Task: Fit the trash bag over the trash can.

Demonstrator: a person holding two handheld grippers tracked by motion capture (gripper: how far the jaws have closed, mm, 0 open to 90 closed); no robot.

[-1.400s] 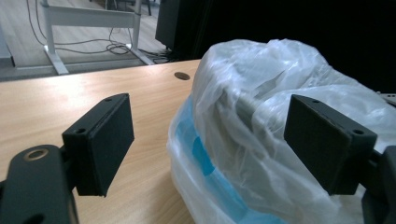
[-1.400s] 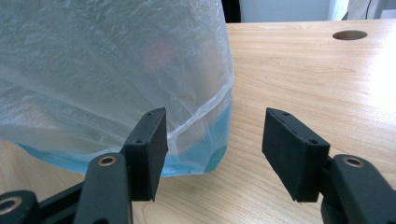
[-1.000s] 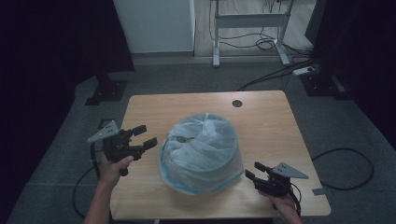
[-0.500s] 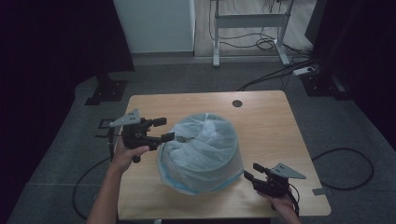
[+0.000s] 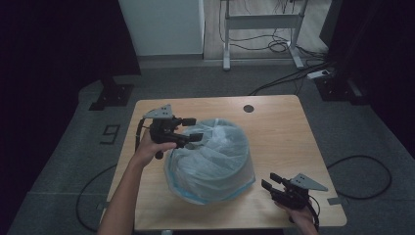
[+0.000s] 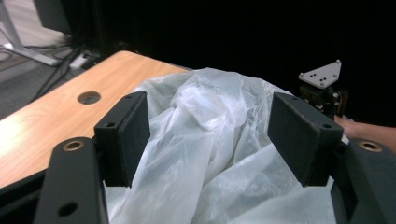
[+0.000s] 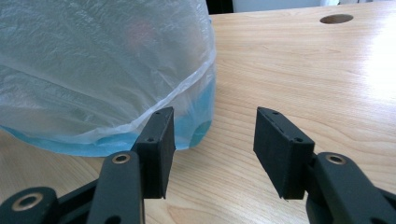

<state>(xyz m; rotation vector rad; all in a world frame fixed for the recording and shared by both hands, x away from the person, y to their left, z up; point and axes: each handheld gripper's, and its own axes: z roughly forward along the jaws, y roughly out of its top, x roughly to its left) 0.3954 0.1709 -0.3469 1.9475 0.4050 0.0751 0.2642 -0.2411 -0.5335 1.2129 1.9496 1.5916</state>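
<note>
A round blue tub (image 7: 189,130) stands in the middle of the wooden table (image 5: 284,127), under a translucent plastic bag (image 5: 210,156) pulled down over it. My left gripper (image 5: 194,129) is at the bag's upper left. In the left gripper view a bunched fold of the bag (image 6: 219,107) lies between the jaws of my left gripper (image 6: 210,135). Those jaws have just been closing, and the pads still stand apart. My right gripper (image 5: 268,180) is low at the bag's near right. Its jaws (image 7: 212,144) have just been closing too, over bare table beside the bag's rim.
A round cable hole (image 5: 248,108) sits near the table's far edge. Behind the table stand a white panel (image 5: 161,27) and a metal desk frame (image 5: 264,22) with cables on the floor. A black stand base (image 5: 111,95) lies on the floor at the left.
My left hand has moved right and away from the person, from beside the table's left edge to the bag's top. The right hand has stayed in place.
</note>
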